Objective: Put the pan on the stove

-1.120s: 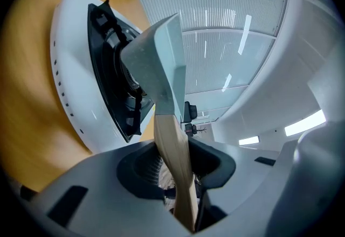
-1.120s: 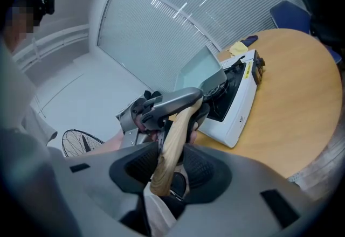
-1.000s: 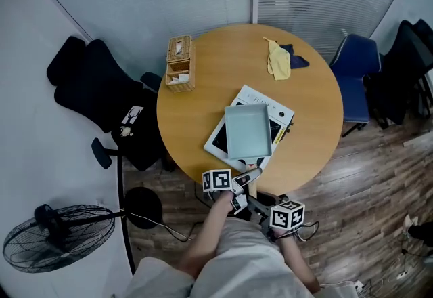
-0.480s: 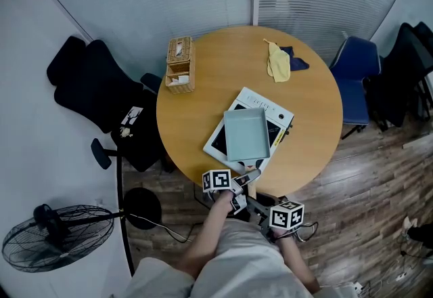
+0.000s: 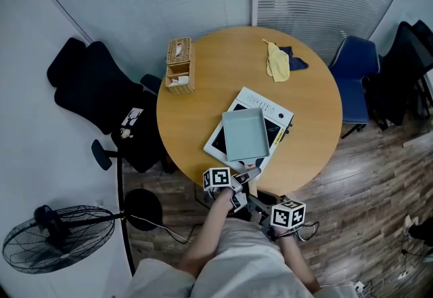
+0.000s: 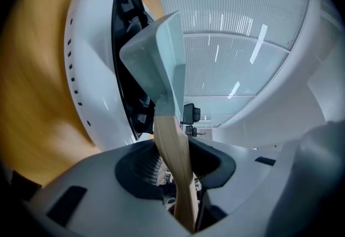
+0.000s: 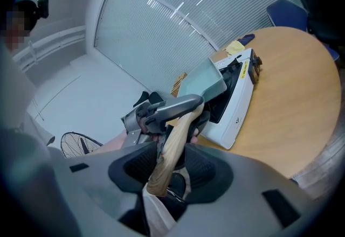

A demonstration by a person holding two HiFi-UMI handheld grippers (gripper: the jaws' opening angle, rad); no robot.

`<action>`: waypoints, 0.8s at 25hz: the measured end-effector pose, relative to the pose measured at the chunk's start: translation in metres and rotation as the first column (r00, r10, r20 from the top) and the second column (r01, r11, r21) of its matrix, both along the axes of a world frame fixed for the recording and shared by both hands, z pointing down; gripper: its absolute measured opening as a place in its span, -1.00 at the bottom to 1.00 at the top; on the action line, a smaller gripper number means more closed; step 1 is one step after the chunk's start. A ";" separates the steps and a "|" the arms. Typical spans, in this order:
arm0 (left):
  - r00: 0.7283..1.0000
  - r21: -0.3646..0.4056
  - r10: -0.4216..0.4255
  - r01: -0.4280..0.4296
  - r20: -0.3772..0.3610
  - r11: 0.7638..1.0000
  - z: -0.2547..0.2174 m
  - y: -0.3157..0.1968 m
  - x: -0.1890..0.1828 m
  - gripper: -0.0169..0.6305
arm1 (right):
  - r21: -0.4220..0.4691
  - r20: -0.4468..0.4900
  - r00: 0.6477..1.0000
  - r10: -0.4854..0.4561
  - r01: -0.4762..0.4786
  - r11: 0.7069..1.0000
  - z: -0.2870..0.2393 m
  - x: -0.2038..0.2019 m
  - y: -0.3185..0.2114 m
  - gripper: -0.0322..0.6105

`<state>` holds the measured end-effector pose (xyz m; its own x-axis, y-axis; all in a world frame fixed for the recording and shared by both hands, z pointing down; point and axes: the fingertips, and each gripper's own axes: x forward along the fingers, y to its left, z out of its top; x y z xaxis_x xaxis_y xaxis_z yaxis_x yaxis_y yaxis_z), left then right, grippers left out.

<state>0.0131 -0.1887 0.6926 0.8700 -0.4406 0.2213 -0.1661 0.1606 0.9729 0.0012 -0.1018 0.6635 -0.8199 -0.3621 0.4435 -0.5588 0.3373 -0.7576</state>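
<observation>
On the worktop [image 5: 193, 124], the stove [image 5: 262, 101] lies at a slant near the edge closest to the person. Over the stove's dark glass sits the pan [image 5: 246, 133], square and pale. It covers most of the glass and leaves bare only the white control strip at the stove's far end and a dark sliver along each side. Against the stove it has hardly shifted over the past second, so it looks set down rather than carried.

Off the stove's near edge, both grippers meet on the wooden handle [image 6: 171, 141], which juts past the stove toward the person. The left gripper [image 6: 178, 171], the one nearer the stove, has its fingers closed on the wood. The right gripper [image 7: 171, 165] is at the handle's free end, farther from the stove. Its fingers have just been opening: the handle is between them, but the pads appear to stand off it on both sides.

That loosening suggests the placing is done in substance and the release has begun. What seems left is for the left fingers to let go without dragging the pan off the glass.
</observation>
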 end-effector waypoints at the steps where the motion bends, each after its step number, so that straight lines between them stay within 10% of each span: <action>1: 1.000 0.001 0.000 0.000 -0.002 1.000 -0.001 -0.001 0.000 -0.49 | 0.015 -0.007 1.000 0.004 -0.004 1.000 -0.002 0.001 -0.001 -0.37; 20: 0.999 0.050 0.042 -0.043 0.020 0.998 -0.005 -0.005 0.007 -0.24 | 0.154 -0.116 0.989 0.094 -0.076 0.985 -0.022 0.039 -0.020 -0.23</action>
<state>0.0200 -0.1935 0.6880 0.8840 -0.4144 0.2163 -0.1904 0.1034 0.9762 0.0402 -0.1219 0.6410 -0.7263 -0.4977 0.4742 -0.6755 0.3886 -0.6267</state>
